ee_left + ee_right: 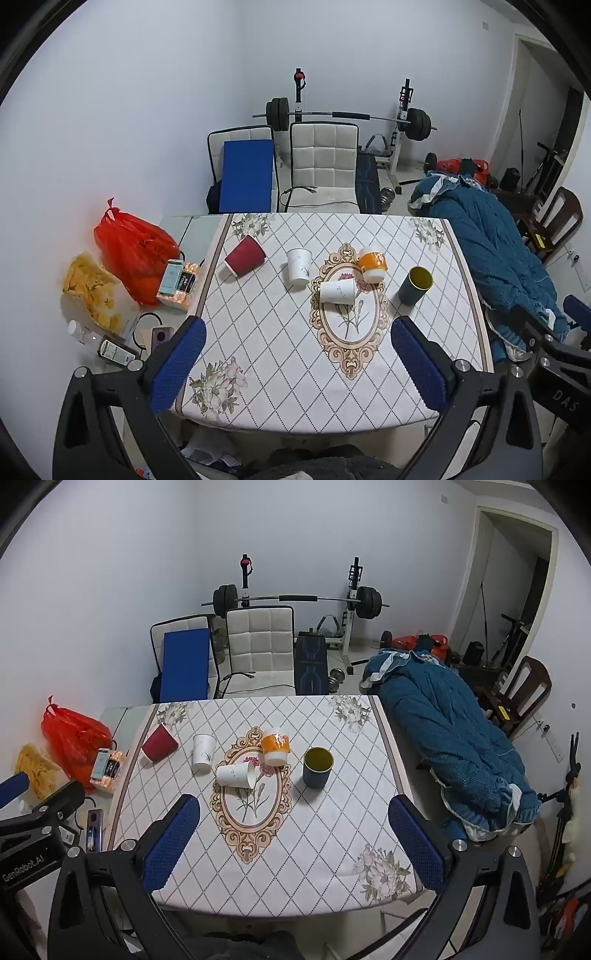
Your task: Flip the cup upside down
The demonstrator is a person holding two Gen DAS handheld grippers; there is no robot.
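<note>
Dark blue cup [317,767], upright, yellow inside, right of centre on patterned surface [317,849]; white cup [236,774] on its side beside it; left gripper [297,363] and right gripper [293,840] jaws released, holding nothing, near front edge

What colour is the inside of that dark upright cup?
Yellowish-green inside the dark cup, clearest in the right wrist view.
</note>
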